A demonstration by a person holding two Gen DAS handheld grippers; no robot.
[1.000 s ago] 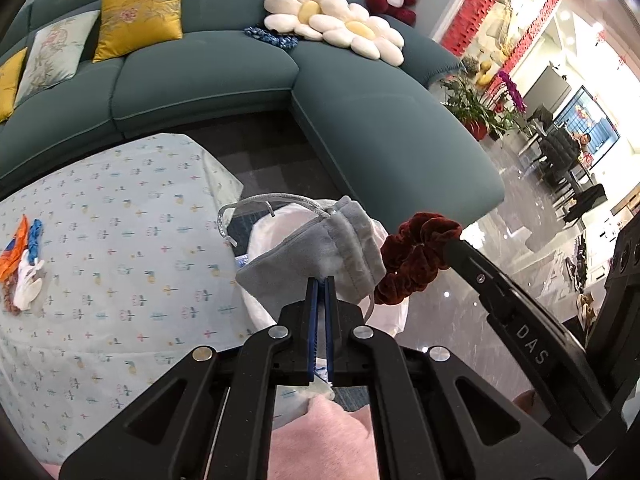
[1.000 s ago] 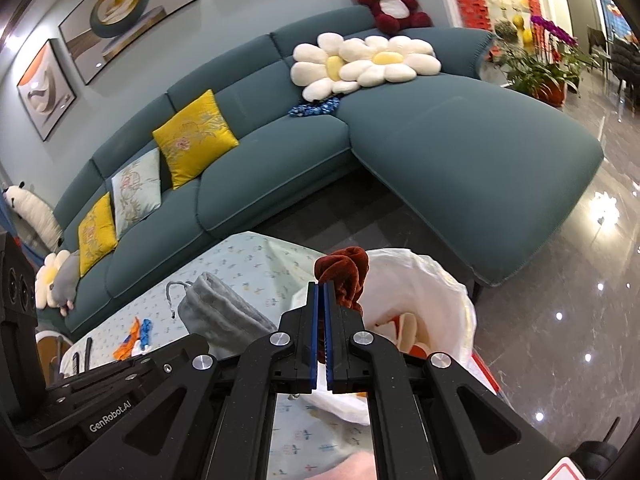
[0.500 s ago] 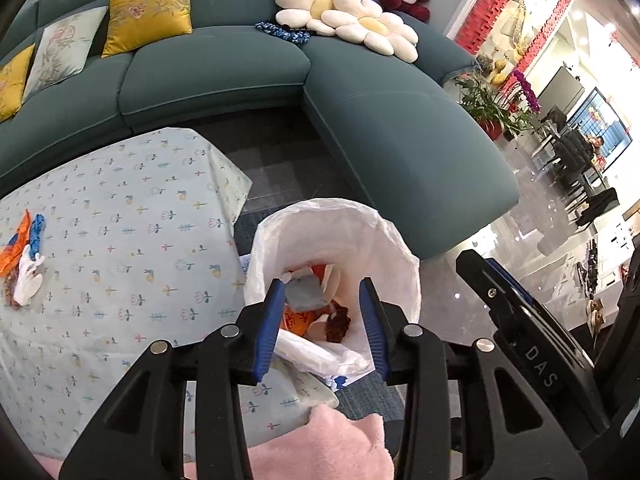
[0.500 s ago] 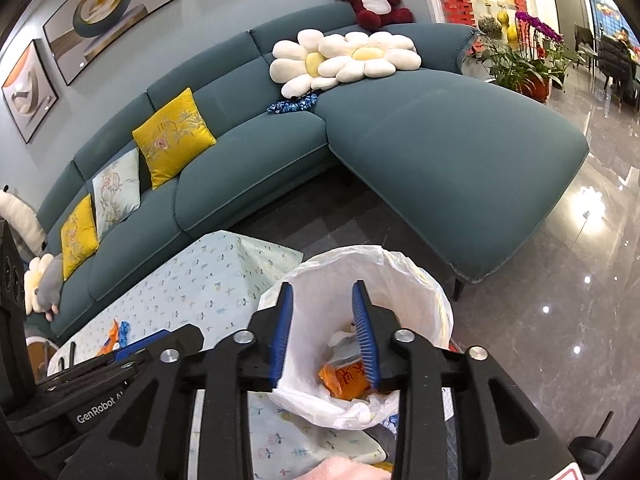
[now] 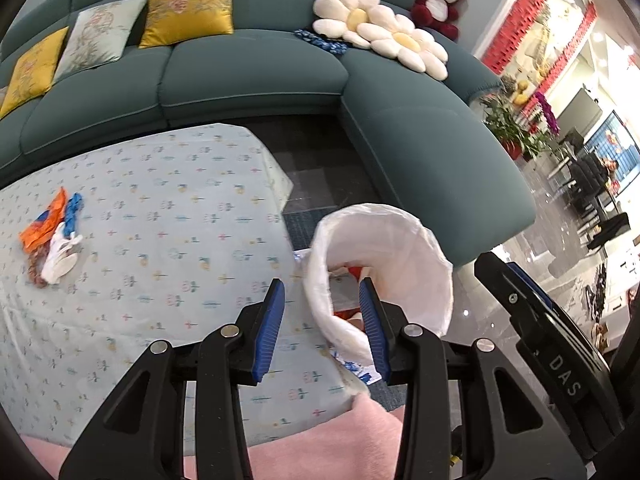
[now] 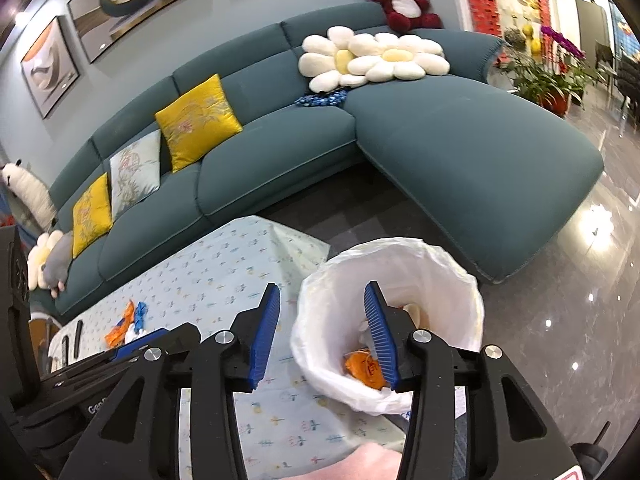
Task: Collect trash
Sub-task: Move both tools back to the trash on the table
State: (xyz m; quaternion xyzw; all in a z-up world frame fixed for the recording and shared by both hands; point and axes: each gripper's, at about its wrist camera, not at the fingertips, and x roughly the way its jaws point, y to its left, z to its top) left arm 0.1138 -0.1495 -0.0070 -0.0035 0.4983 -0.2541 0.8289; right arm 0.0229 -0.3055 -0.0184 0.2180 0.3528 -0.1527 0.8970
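A bin lined with a white bag (image 5: 420, 240) (image 6: 448, 272) stands by the table's right corner, with orange wrappers (image 6: 362, 366) and other trash inside. My left gripper (image 5: 322, 312) is open and empty, straddling the bin's near rim. My right gripper (image 6: 322, 318) is open and empty, its right finger over the bin's mouth. A small pile of trash (image 5: 54, 236) (image 6: 128, 322), orange, blue and white, lies on the table at the far left.
The table wears a pale floral cloth (image 5: 168, 216). A teal corner sofa (image 5: 256, 68) with cushions curves behind it. Glossy dark floor (image 6: 568, 312) lies to the right. Something pink (image 5: 340, 432) shows beneath the left gripper.
One second ago the left gripper held a grey pouch and the right a dark red scrunchie over the bin. Both opened and dropped them in; both have since shifted left, toward the table.
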